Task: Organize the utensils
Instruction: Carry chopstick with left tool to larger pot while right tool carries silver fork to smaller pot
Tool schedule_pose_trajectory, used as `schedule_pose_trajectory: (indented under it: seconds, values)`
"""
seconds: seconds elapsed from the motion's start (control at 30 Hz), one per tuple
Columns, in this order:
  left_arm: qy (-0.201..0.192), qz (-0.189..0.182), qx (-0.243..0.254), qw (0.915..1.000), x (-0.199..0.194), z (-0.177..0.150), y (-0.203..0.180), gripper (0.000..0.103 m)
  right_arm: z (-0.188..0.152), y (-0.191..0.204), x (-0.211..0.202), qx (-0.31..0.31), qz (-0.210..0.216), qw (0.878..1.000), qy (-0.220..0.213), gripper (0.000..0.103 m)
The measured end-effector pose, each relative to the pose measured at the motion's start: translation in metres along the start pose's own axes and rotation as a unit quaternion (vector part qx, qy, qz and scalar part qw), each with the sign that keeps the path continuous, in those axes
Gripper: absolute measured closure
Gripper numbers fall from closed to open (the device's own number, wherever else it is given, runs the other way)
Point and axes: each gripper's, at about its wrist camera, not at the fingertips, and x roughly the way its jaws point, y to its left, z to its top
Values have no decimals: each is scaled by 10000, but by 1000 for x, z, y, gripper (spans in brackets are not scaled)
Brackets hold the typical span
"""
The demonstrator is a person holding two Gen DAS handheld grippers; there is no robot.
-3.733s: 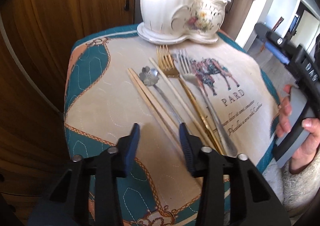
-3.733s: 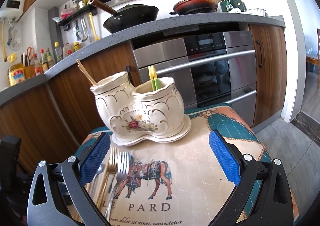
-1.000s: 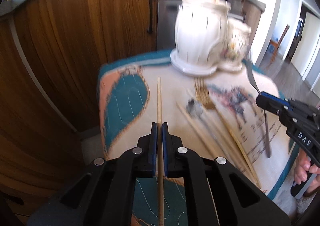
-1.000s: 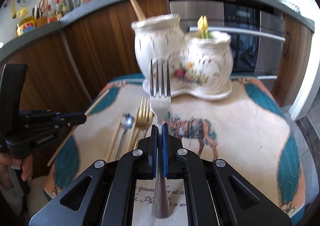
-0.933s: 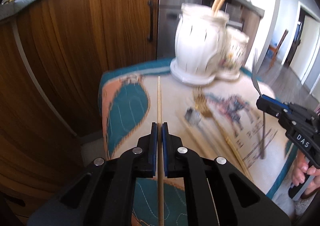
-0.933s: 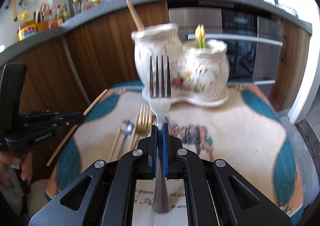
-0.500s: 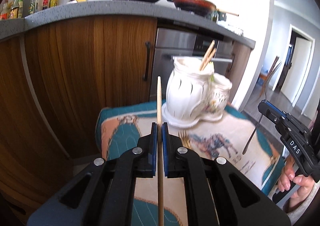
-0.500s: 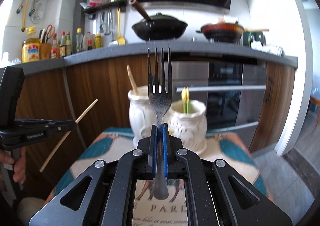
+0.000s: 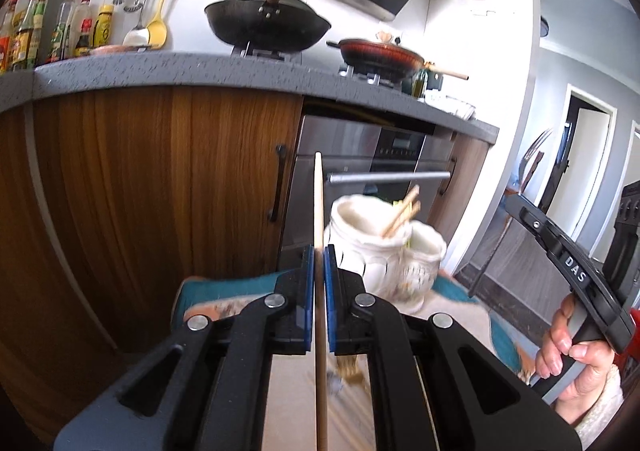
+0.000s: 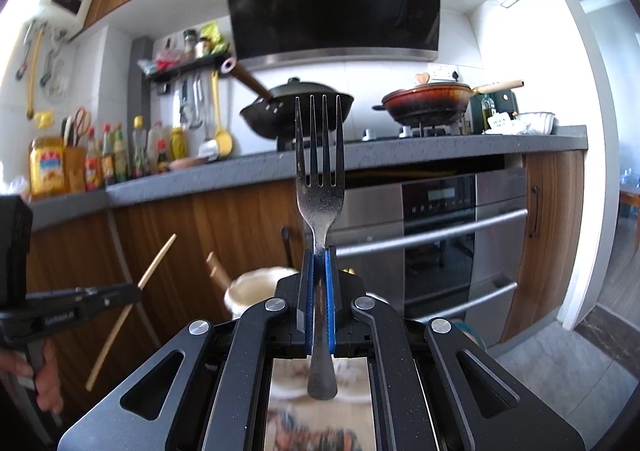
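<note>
My left gripper (image 9: pixel 319 255) is shut on a wooden chopstick (image 9: pixel 318 207) that points up, above and to the left of the white two-cup ceramic holder (image 9: pixel 376 247). Two chopsticks (image 9: pixel 402 211) stand in the holder's near cup. My right gripper (image 10: pixel 319 257) is shut on a silver fork (image 10: pixel 319 171), tines up, above the holder (image 10: pixel 256 287). The right gripper (image 9: pixel 556 247) also shows at the right of the left wrist view, and the left gripper (image 10: pixel 80 301) with its chopstick (image 10: pixel 132 309) at the left of the right wrist view.
The holder stands on a quilted teal and beige mat (image 9: pixel 224 287), where a gold fork (image 9: pixel 350 369) and other utensils lie blurred. Behind are wooden cabinets (image 9: pixel 160 187), an oven (image 10: pixel 456 243) and a grey counter (image 10: pixel 400 155) with pans and bottles.
Both grippers have risen and tilted up with the chopstick and the fork, so the holder now sits lower in both views. Each grip is unchanged.
</note>
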Motion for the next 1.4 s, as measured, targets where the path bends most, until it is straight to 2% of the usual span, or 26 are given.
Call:
schedule_pose_trajectory:
  seconds: [0.13,0.27,0.43,0.6,0.7,0.97,1.13,1.4]
  values:
    - [-228,-95,-25,9997,11,19,-6,98,13,-10,20,159,69,9998,-126,97]
    - [-465,-289,-152,9984,30,42,-8,98,21,-24,46,415,315,9984,-196,97]
    - [-668,-332,-291,9968,62,62,-8,98,16,-40,73,621,407,9971,-137,97]
    - [-972,-321,-353,9941,85,79,-14,98,10,-52,81,755,356,9965,-37,97]
    - [-1173,-250,-286,9924,96,83,-20,98,6,-57,84,744,338,9966,40,97]
    - [-1364,-194,-507,9892,122,76,-21,98,-3,-66,94,885,362,9951,247,97]
    - [-1137,-219,-457,9922,130,70,-20,98,-10,-66,104,806,222,9948,578,97]
    - [-632,-408,-213,9969,115,57,-21,98,-17,-66,114,659,88,9907,1189,97]
